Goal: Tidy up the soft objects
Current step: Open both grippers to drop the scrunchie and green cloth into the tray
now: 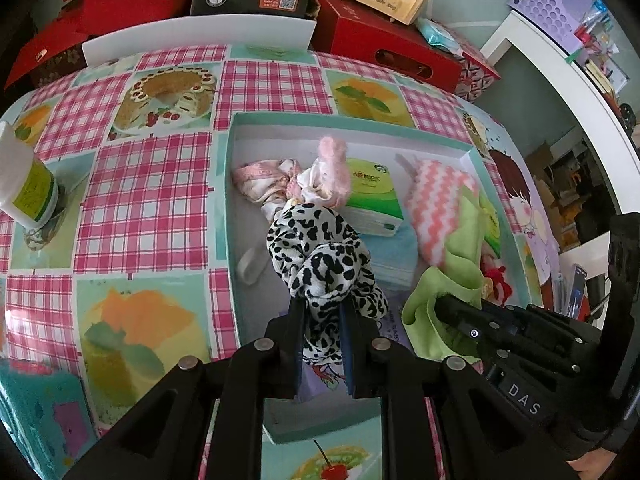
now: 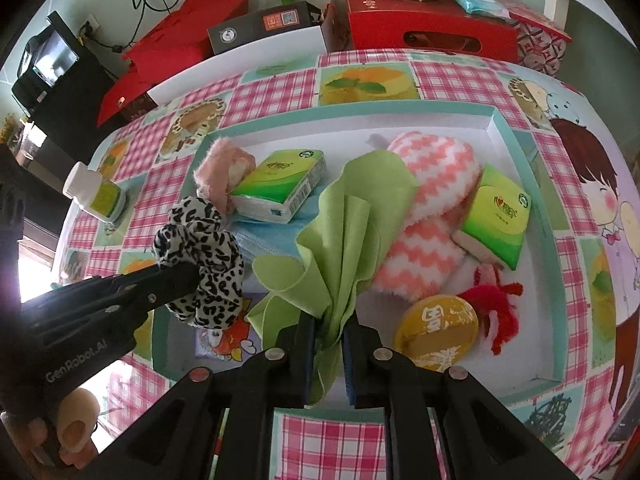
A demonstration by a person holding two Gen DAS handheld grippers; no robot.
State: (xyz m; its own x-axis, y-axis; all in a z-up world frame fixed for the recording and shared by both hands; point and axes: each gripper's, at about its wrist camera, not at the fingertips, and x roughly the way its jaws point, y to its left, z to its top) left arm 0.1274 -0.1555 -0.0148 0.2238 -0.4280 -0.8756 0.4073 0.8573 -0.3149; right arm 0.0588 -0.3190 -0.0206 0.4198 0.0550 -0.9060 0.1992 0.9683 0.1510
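A black-and-white leopard-print scrunchie (image 1: 320, 256) hangs from my left gripper (image 1: 320, 312), which is shut on it above the teal-rimmed shallow box (image 1: 230, 184). The same scrunchie (image 2: 204, 256) and left gripper (image 2: 188, 276) show at the left of the right wrist view. My right gripper (image 2: 329, 328) is shut on a light green cloth (image 2: 344, 224) that drapes over the box's contents. Inside the box (image 2: 516, 148) lie a pink-and-white zigzag fuzzy cloth (image 2: 428, 216), two green tissue packs (image 2: 280, 184), a pink fluffy item (image 2: 218, 168) and blue face masks (image 2: 264, 244).
A white bottle with a green label (image 1: 28, 184) stands on the chequered tablecloth left of the box. Red boxes (image 1: 384, 48) and a dark carton (image 1: 248, 0) line the table's far edge. A yellow round badge (image 2: 436, 328) and red fuzzy wire (image 2: 496, 308) lie in the box's right part.
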